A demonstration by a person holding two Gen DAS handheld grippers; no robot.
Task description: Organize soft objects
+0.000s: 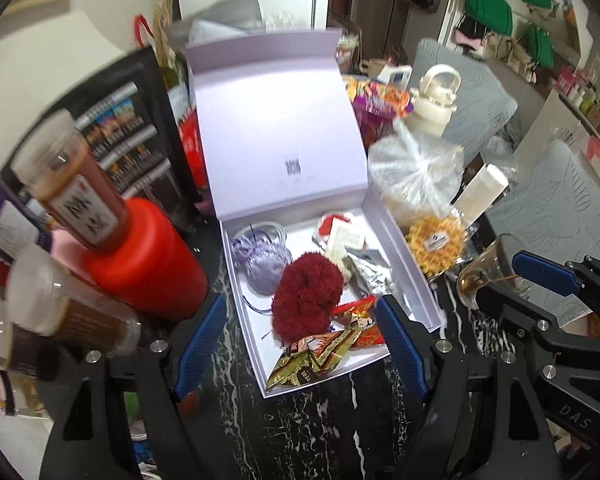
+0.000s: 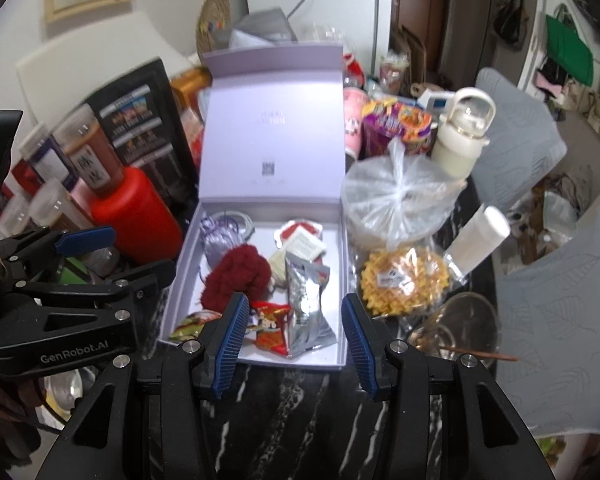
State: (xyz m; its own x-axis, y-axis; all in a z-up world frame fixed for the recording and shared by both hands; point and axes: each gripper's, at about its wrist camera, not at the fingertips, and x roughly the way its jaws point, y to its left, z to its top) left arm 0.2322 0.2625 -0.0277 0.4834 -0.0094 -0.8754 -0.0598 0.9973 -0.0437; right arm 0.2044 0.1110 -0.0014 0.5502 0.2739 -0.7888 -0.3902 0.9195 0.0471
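Your fuzzy dark-red scrunchie (image 1: 306, 298) sat in the middle of the open lilac box (image 1: 414, 280), a shaggy ring with the crinkly lavender pouch (image 1: 260, 266) touching it on the far-left side. Your left gripper (image 1: 300, 344) was hovering right over the box's near edge, blue ribbed fingers (image 1: 202, 344) spread wide with nothing between them, so the scrunchie lined up dead center in the gap, just beyond the tips. Your right gripper (image 2: 296, 344) was also spread and empty, low at the near edge of the box, with the scrunchie a bit ahead and left of it. A creased silver foil packet (image 2: 306, 308) and shiny red and gold snack wrappers (image 1: 320, 354) lay in the near part of the box. The box sat on the black marble-look table (image 2: 284, 408), lid standing up at the back. A smooth red bottle (image 1: 148, 260) stood just left of it, and a bagged round waffle (image 2: 404, 284) just right.
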